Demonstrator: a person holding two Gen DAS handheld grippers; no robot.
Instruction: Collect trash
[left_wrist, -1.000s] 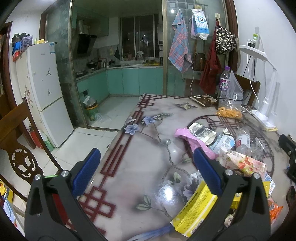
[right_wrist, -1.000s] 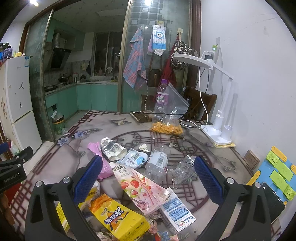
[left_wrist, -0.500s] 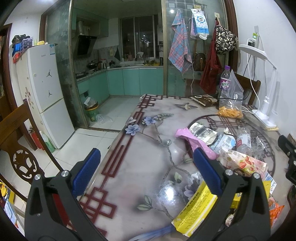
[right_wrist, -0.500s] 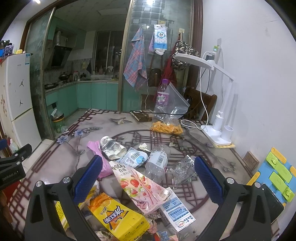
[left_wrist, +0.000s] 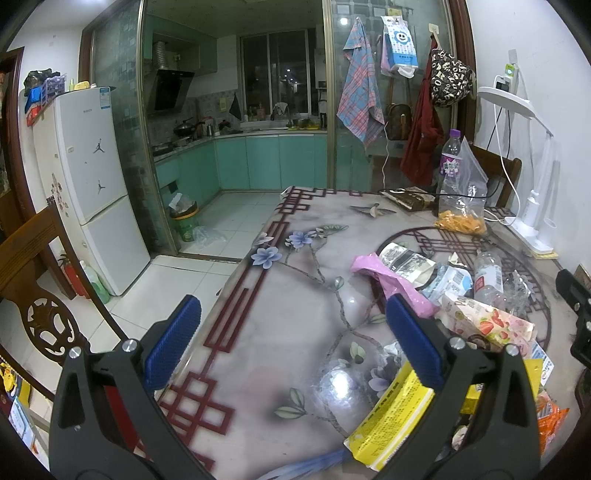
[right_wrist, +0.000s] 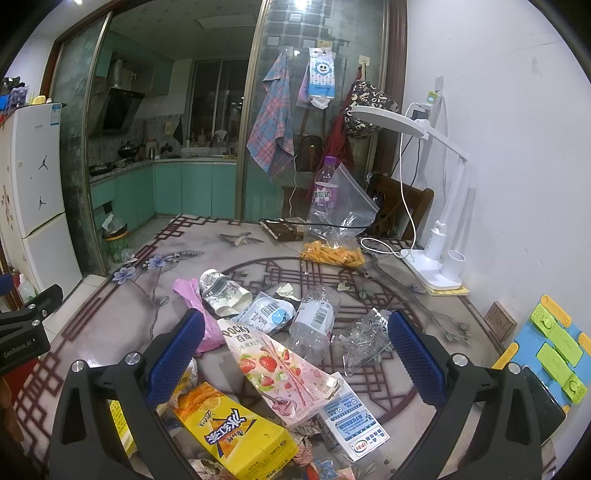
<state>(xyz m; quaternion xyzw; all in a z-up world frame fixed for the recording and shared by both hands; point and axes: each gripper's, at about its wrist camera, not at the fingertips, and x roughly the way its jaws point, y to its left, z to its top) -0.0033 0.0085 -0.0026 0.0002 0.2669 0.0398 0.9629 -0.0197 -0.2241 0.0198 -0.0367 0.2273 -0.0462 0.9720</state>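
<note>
A pile of trash lies on the patterned table (right_wrist: 258, 251): a pink Pocky strawberry wrapper (right_wrist: 284, 373), a yellow drink carton (right_wrist: 232, 435), a crushed clear bottle (right_wrist: 314, 325), a pink plastic bag (right_wrist: 195, 302), a blue-white wrapper (right_wrist: 266, 314) and crumpled clear plastic (right_wrist: 365, 336). My right gripper (right_wrist: 295, 354) is open and empty, held above the pile. My left gripper (left_wrist: 291, 339) is open and empty over the table's left part, with the pink bag (left_wrist: 388, 277) and a yellow pack (left_wrist: 391, 413) by its right finger.
A white desk lamp (right_wrist: 436, 221) stands at the right wall. A purple-capped bottle (right_wrist: 325, 195) and a clear bag of orange snacks (right_wrist: 332, 251) stand at the back. A green bin (left_wrist: 184, 221) sits on the kitchen floor, a wooden chair (left_wrist: 40, 295) at left.
Both grippers have drifted slightly; the views shifted a little. Both stay open and empty, and the trash has not moved.
</note>
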